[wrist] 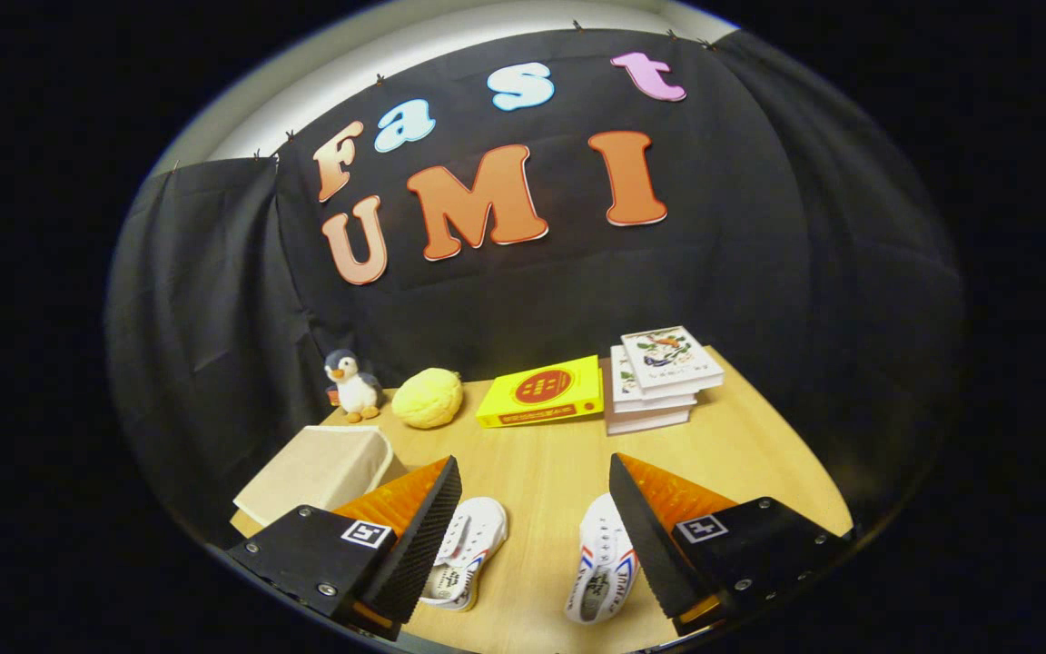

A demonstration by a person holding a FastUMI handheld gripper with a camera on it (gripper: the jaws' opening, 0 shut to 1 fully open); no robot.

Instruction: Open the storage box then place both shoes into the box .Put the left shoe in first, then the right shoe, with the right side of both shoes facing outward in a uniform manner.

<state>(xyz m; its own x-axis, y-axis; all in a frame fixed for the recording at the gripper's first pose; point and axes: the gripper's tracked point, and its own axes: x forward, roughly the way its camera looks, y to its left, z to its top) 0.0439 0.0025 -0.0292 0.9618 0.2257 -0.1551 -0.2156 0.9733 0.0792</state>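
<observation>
two white shoes (473, 549) with red and blue stripes, beige storage box (319, 470), yellow book (541, 392) with red circle, black-and-white penguin (352, 385), gripper (534, 472) black and orange.

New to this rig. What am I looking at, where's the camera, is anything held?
It is a handheld two-finger gripper, not a robot arm; a person carries it. The fisheye camera rides on it and looks forward along its black-and-orange fingers, which stand open and hold nothing. Below and between them on the wooden table lie two white shoes, the left-side shoe and the right-side shoe. The beige storage box sits closed ahead of the left finger. Beyond are a toy penguin, a yellow plush, a yellow book and a book stack.
</observation>
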